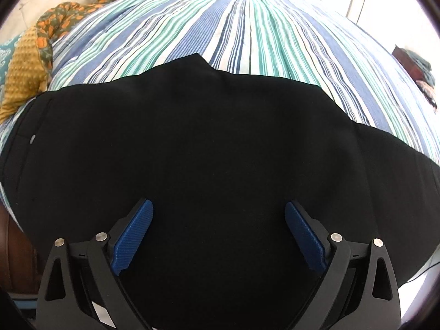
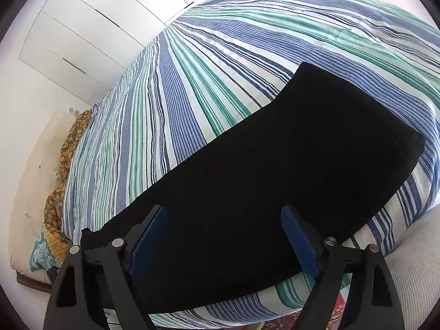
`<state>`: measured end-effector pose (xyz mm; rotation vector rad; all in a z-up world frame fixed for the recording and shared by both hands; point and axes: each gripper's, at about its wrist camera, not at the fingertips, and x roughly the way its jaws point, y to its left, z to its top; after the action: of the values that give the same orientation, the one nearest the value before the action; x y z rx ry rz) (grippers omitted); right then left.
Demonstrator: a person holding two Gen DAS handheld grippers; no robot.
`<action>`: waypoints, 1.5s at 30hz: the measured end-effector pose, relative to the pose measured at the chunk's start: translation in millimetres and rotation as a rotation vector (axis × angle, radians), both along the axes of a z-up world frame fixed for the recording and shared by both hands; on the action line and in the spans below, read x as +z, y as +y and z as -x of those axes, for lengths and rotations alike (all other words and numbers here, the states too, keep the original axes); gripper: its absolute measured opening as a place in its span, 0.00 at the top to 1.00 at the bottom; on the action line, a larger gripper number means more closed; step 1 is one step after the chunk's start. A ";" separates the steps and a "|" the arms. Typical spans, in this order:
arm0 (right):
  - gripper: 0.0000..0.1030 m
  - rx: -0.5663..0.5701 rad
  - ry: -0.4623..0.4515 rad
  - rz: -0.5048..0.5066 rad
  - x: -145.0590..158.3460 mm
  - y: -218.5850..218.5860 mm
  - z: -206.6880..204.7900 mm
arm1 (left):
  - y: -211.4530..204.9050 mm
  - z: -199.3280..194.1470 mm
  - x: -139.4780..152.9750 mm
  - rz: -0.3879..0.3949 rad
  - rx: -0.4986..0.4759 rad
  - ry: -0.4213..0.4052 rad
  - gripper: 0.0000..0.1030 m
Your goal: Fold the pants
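Black pants [image 1: 209, 143] lie flat on a striped blue, green and white bedspread [image 1: 220, 27]. In the left wrist view the waist end with a small button [image 1: 32, 138] is at the left. My left gripper [image 1: 218, 206] is open and empty, just above the pants' near edge. In the right wrist view the pants [image 2: 288, 159] run as a long black band to a hem end at the upper right. My right gripper [image 2: 224, 214] is open and empty over the band's near part, above the bedspread [image 2: 192, 82].
An orange and green patterned blanket [image 1: 63, 24] and a mustard cloth [image 1: 22, 77] lie at the bed's left side. White cupboard doors [image 2: 90, 27] stand beyond the bed. The bed's near edge [image 2: 247, 305] is close below my right gripper.
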<state>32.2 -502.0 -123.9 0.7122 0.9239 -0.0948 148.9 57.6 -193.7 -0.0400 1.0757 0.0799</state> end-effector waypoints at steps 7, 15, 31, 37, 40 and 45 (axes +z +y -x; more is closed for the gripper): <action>0.14 0.002 -0.007 0.003 -0.1 1.3 -0.5 | -2.1 0.2 -8.4 -0.023 -0.009 -0.018 0.03; 0.14 -0.013 -0.027 -0.042 4.3 -6.0 1.2 | -1.5 -1.1 -11.9 -0.031 -0.020 -0.032 0.01; 0.25 -0.085 0.031 -0.212 30.6 -160.9 9.5 | -5.7 1.2 -14.2 -0.044 -0.018 -0.042 0.01; 0.25 -0.102 0.113 -0.250 12.7 -166.9 11.8 | -4.8 1.0 -13.2 -0.041 -0.021 -0.035 0.01; 0.25 -0.076 0.127 -0.253 13.2 -163.6 12.8 | -5.0 1.4 -13.7 -0.043 -0.019 -0.038 0.01; 0.24 -0.003 0.254 -0.278 -5.7 -153.0 6.2 | -4.3 0.6 -13.1 -0.041 -0.017 -0.036 0.01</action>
<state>26.0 -654.9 -129.6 0.9743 1.1933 -0.0611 148.3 53.4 -206.8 0.0046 1.0380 0.0854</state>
